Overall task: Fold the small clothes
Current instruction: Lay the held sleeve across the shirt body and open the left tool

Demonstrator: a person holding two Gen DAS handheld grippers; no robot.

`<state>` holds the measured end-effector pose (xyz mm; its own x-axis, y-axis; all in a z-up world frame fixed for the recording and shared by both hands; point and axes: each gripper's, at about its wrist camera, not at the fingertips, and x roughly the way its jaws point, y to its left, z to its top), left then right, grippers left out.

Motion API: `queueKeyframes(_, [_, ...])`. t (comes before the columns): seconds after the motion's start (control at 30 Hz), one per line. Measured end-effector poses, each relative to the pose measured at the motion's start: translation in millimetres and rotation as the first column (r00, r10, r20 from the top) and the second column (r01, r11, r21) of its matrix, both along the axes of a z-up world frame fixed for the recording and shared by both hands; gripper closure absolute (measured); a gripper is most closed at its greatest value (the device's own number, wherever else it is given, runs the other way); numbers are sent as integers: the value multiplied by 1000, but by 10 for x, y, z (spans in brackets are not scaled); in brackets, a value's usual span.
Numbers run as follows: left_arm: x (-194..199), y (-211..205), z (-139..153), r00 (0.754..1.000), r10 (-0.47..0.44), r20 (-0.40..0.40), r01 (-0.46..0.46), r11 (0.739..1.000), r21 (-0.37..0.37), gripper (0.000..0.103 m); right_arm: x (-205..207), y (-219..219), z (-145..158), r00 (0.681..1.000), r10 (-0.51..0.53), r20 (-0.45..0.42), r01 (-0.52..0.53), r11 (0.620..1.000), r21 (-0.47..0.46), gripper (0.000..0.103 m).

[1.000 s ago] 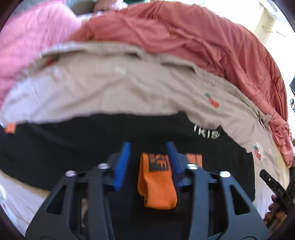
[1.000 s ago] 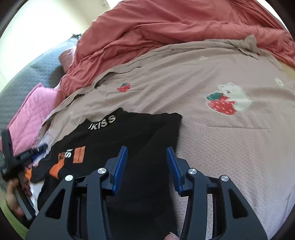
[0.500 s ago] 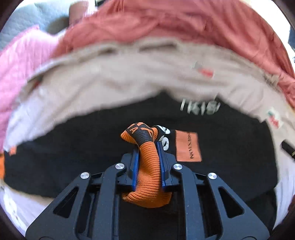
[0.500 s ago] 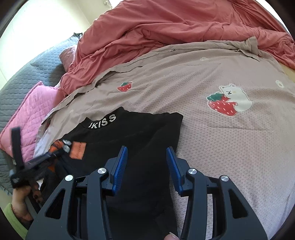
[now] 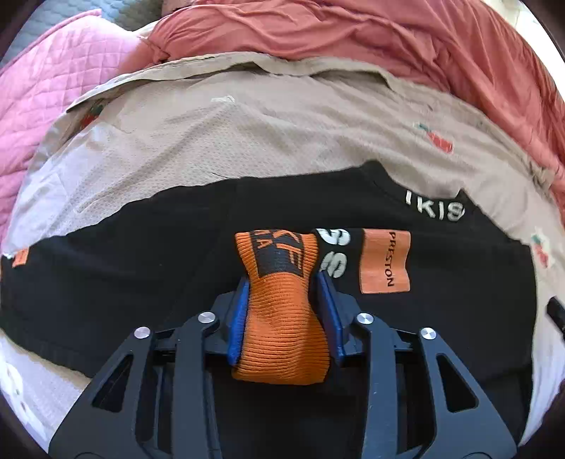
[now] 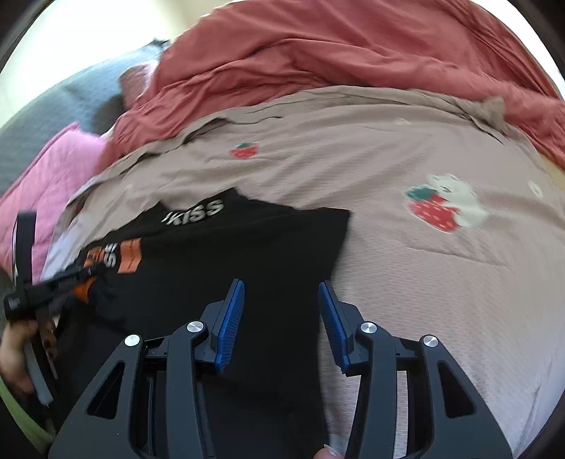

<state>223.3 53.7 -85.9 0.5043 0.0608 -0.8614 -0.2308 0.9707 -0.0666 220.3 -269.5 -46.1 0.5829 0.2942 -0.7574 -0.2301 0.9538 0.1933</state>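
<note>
Dropped lower onto black top (image 5: pixel 141 282); left gripper (image 5: pixel 282 282) jaws opening, orange cuff (image 5: pixel 282 317) between pads, lower centre. Right gripper (image 6: pixel 279 286) spread, empty. Risk: cuff springs back, fold undone.

Bed fills both views. Taupe bed sheet (image 6: pixel 353 169) with waffle texture covers the mattress, printed with small strawberries (image 6: pixel 244 151) at 12 o'clock and a bear-with-strawberry motif (image 6: pixel 443 206) at 2 o'clock in the right wrist view. Rumpled terracotta-red duvet (image 5: pixel 353 39) bunched along the far edge, 11 to 2 o'clock, overlapping the sheet edge. Pink quilted pillow (image 5: pixel 46 88) at 10 o'clock, touching the duvet. Grey quilted cover (image 6: pixel 46 120) behind it at 10 o'clock. Pale wall (image 6: pixel 106 31) at 11 o'clock, washed out by strong daylight; right wrist view slightly blurred.
</note>
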Motion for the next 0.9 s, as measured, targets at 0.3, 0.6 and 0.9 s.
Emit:
queueKeyframes(0.3, [-300,17,387,994,-5,107,4,1000,8,73,-12,241,-135,994,87,-64,-87,996,10,60])
queueKeyframes(0.6, [-159,-229,-101,996,-74,-51,76,996,53,71,43,171,-338,986,50,-162,-52,999,-10,61])
queueKeyframes(0.9, [-391,-110,246,996,-59,69,60,998,-10,71,22,211,-246,989,67,-128,-71,997,-24,61])
